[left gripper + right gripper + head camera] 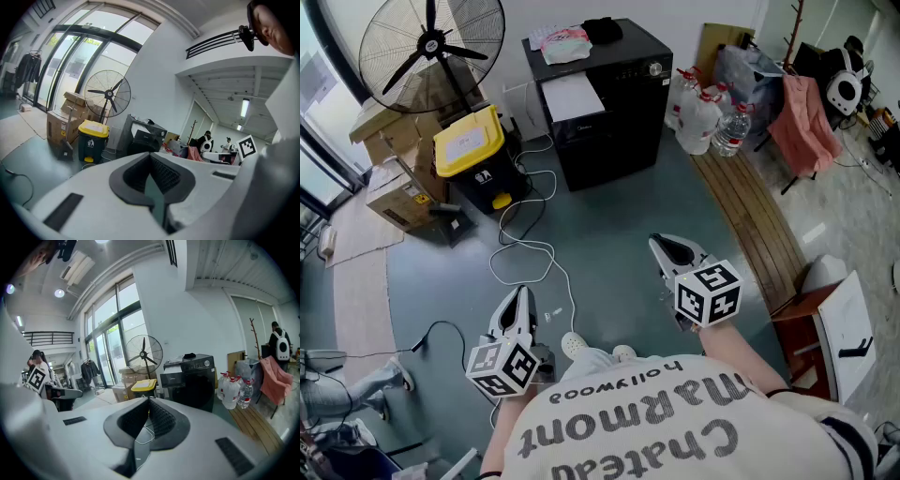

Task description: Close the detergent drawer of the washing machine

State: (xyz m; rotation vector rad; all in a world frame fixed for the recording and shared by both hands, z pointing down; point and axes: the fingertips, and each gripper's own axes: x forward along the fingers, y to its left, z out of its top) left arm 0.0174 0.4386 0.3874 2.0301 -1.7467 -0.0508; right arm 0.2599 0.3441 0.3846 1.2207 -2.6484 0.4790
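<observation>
A black washing machine (614, 108) stands at the far side of the floor, well ahead of both grippers. Its detergent drawer (572, 97) sticks out from the top left of the front as a pale block; it also shows in the right gripper view (174, 365). My left gripper (517, 302) is low at the left, shut and holding nothing; its tips meet in its own view (150, 157). My right gripper (671, 251) is further forward at the right, also shut and holding nothing (149, 400). Both point toward the machine (146, 138) from a distance.
A yellow-lidded bin (471, 150), cardboard boxes (398, 192) and a big floor fan (431, 47) stand left of the machine. Water bottles (705, 117) and a wooden bench (750, 220) lie to its right. A white cable (530, 248) trails over the floor between me and the machine.
</observation>
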